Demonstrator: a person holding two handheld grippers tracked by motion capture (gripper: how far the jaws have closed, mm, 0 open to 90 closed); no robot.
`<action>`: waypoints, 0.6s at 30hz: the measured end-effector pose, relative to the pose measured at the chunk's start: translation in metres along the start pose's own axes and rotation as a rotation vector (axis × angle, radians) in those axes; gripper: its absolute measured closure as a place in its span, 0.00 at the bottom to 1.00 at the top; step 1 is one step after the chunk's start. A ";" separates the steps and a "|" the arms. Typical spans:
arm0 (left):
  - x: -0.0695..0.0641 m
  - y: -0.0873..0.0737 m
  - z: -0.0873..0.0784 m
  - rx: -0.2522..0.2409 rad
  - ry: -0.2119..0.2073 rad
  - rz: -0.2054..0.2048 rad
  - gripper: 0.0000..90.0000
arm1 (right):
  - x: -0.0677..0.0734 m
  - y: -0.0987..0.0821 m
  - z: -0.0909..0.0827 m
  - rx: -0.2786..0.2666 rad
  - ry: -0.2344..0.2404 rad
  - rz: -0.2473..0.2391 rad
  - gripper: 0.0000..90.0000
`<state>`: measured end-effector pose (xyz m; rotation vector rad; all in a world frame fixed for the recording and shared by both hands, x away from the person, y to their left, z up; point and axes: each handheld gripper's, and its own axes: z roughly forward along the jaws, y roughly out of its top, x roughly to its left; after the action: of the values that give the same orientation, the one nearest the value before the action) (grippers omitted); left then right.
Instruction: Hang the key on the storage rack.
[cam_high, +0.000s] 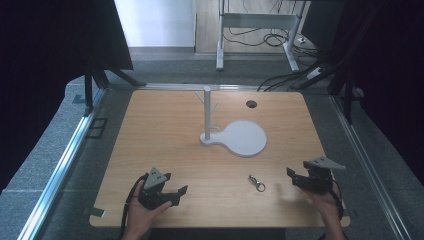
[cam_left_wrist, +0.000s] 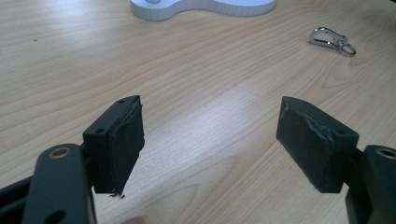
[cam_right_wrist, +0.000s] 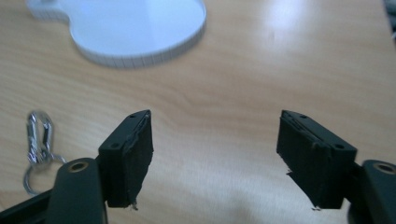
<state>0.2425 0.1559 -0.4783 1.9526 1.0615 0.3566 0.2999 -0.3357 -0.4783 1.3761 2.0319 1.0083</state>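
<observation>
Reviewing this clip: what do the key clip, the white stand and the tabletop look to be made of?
Key clip: likely polished metal, silvery with bright glints, a ring attached. White stand: probably matte plastic or painted material; its base edge shows fine regular ridges in the right gripper view, and an upright post carries short pegs. Table: light wood or wood-look laminate, with visible grain and a soft sheen.
</observation>
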 end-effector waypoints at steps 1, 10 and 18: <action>-0.001 0.002 0.000 0.005 0.005 0.002 0.26 | 0.000 -0.002 0.001 0.005 0.006 0.003 0.31; -0.011 0.024 0.017 0.022 0.006 0.018 0.26 | 0.000 -0.024 -0.024 -0.064 0.018 0.010 0.32; -0.004 0.032 0.028 0.083 -0.082 0.031 0.28 | 0.000 -0.028 -0.036 -0.034 0.027 0.057 0.36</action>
<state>0.2741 0.1282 -0.4687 2.0416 1.0087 0.2507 0.2575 -0.3531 -0.4789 1.4173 1.9953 1.0867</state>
